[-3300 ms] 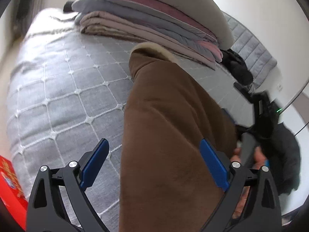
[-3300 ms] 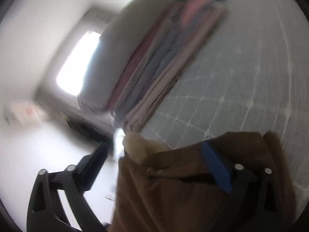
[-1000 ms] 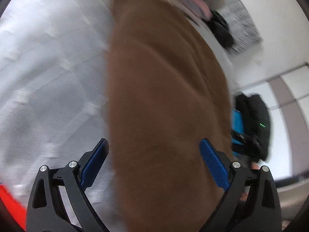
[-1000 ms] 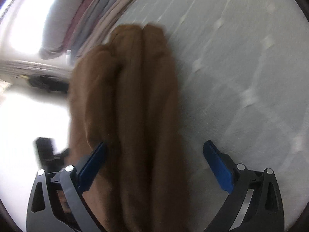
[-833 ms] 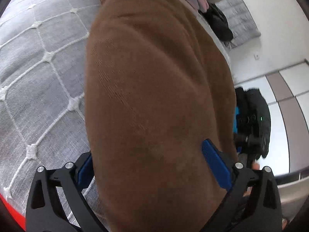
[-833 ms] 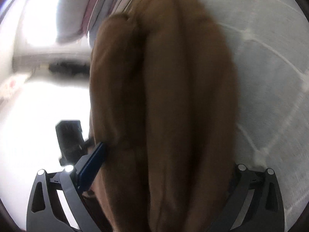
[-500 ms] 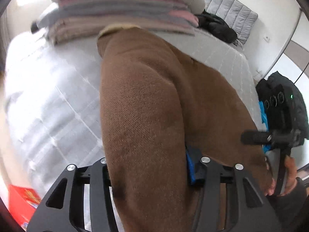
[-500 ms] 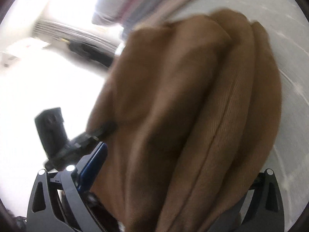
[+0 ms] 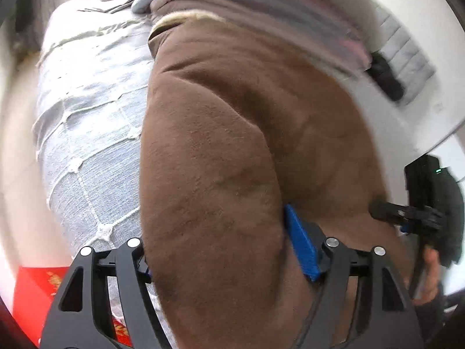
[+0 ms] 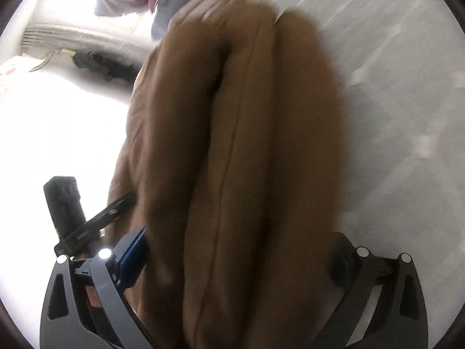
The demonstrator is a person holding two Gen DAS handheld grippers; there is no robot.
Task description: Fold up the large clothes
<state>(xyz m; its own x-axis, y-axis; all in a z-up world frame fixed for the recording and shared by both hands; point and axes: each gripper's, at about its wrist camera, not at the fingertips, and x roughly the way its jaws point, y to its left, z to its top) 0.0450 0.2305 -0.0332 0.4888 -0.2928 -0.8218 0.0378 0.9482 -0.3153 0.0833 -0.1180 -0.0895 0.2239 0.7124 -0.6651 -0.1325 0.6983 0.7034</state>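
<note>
Both hand-held grippers (image 9: 223, 261) (image 10: 235, 258) around brown coat (image 9: 232, 145)

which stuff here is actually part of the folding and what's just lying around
Job: brown coat; left gripper and right gripper, both clamped on it.

Lying about: stack of bedding; red box; dark clothes; grey quilt underneath.

bed (image 9: 87, 133): grey quilted cover with white diamond stitching, filling the left wrist view from 8 to 11 o'clock
brown coat (image 9: 232, 151): bundled lengthwise on the cover, running from 6 toward 12 o'clock
stack of folded blankets (image 9: 261, 3): on the bed at 12 to 1 o'clock, touching the coat's pale collar end
</note>
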